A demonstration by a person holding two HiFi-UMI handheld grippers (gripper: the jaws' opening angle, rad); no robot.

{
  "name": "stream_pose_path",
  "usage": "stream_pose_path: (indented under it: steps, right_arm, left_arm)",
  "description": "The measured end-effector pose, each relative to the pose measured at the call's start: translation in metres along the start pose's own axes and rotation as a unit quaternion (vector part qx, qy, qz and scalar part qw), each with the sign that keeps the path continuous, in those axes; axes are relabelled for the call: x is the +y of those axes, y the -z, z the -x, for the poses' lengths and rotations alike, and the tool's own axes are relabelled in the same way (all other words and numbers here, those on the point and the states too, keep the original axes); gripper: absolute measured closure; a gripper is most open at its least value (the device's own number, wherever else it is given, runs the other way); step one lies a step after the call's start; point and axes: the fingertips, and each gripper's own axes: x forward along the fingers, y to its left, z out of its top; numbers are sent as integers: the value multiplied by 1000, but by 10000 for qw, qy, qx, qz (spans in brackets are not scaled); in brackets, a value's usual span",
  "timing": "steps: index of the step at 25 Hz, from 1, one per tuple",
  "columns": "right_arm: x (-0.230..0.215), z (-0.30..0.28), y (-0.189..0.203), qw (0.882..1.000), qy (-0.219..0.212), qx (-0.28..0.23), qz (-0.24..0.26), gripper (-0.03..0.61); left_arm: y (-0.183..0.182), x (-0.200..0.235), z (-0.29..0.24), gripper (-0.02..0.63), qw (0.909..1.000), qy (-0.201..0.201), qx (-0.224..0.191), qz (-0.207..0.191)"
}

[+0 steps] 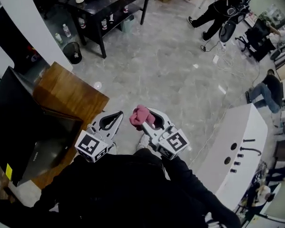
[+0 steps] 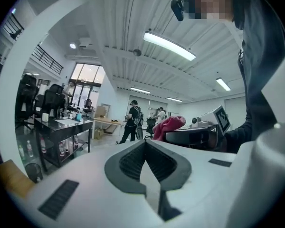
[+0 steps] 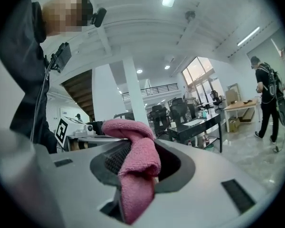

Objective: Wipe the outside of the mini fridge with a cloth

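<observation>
The right gripper [image 3: 133,152] is clamped on the pink cloth [image 3: 136,169], which bunches up over the jaws. The left gripper [image 2: 145,148] has its jaws together on nothing. Both sit close in front of the person's body, side by side and tilted upward, well apart from what looks to be the black mini fridge [image 1: 23,127] at the left beside a wooden cabinet [image 1: 69,96]. Judging by that gap, no wiping is under way and the whole outside is left to do.
</observation>
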Motion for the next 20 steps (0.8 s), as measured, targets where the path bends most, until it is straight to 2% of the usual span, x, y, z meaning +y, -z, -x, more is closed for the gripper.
stream_pose_path:
  steps: [4, 8, 10, 13, 20]
  right_arm:
    - [-44, -21, -17, 9950, -970, 197, 143, 448]
    - [-74, -50, -27, 9811, -1895, 377, 129, 448]
    - [-68, -72, -29, 9660, -2534, 483, 180, 448]
    - [-41, -110, -36, 9388, -3403, 506, 181, 448]
    - [42, -200, -24, 8873, -4540, 709, 379, 445]
  left_arm:
    - [-10, 18, -41, 607, 9964, -845, -36, 103]
    - [-27, 40, -62, 607, 9850, -1711, -118, 168]
    - [-33, 54, -49, 607, 9712, -2369, -218, 137]
    - [-39, 78, -16, 607, 9430, -3309, -320, 173]
    - [-45, 136, 69, 607, 8879, -4566, -535, 171]
